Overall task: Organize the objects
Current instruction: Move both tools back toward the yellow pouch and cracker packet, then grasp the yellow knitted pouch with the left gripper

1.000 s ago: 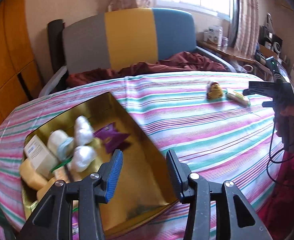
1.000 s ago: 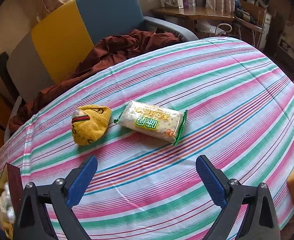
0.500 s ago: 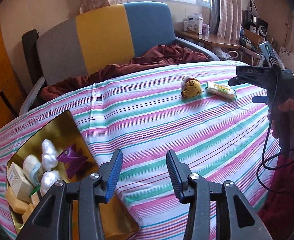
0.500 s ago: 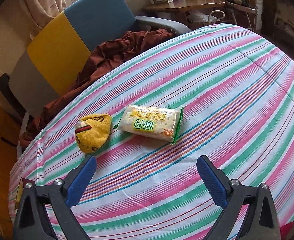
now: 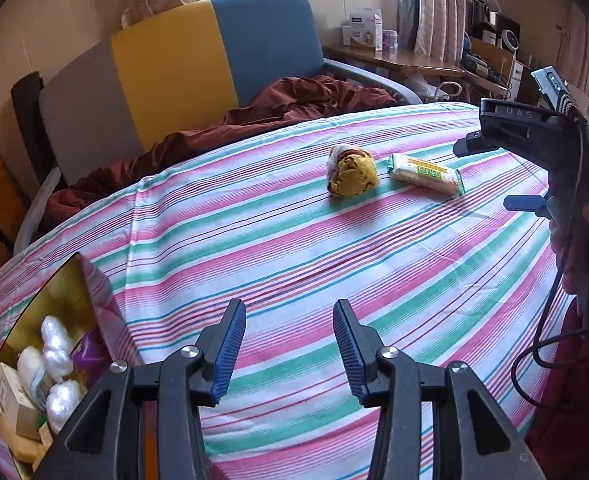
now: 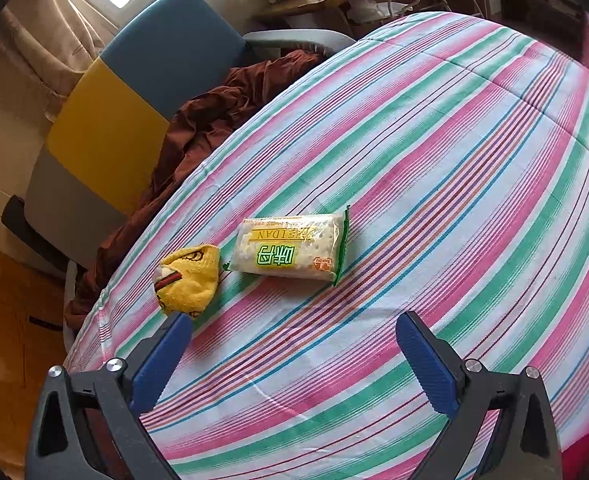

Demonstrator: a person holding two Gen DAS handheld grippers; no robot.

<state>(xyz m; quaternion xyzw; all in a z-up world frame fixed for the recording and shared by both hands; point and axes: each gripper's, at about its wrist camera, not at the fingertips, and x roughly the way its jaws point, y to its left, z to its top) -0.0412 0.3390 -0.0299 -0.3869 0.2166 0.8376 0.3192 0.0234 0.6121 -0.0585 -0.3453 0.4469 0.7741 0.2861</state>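
Note:
A yellow rolled sock (image 5: 352, 176) (image 6: 188, 280) and a clear cracker packet (image 5: 426, 174) (image 6: 290, 248) with green print lie side by side on the striped tablecloth (image 5: 294, 248). A gold tin box (image 5: 54, 296) at the lower left holds several small items. My left gripper (image 5: 290, 350) hovers open and empty over bare cloth, to the right of the box. My right gripper (image 6: 294, 354) is wide open just in front of the packet, its left fingertip near the sock. In the left wrist view the right gripper's body (image 5: 534, 136) shows at the right edge, held by a hand.
A grey, yellow and blue armchair (image 5: 174, 68) with a brown blanket (image 5: 254, 116) stands behind the table. A wooden shelf (image 5: 394, 56) with boxes runs along the back wall. A black cable (image 5: 550, 304) hangs from the right gripper's handle.
The left gripper has swung right, away from over the gold box toward the middle of the cloth. The right gripper has rolled and crept closer to the packet and sock.

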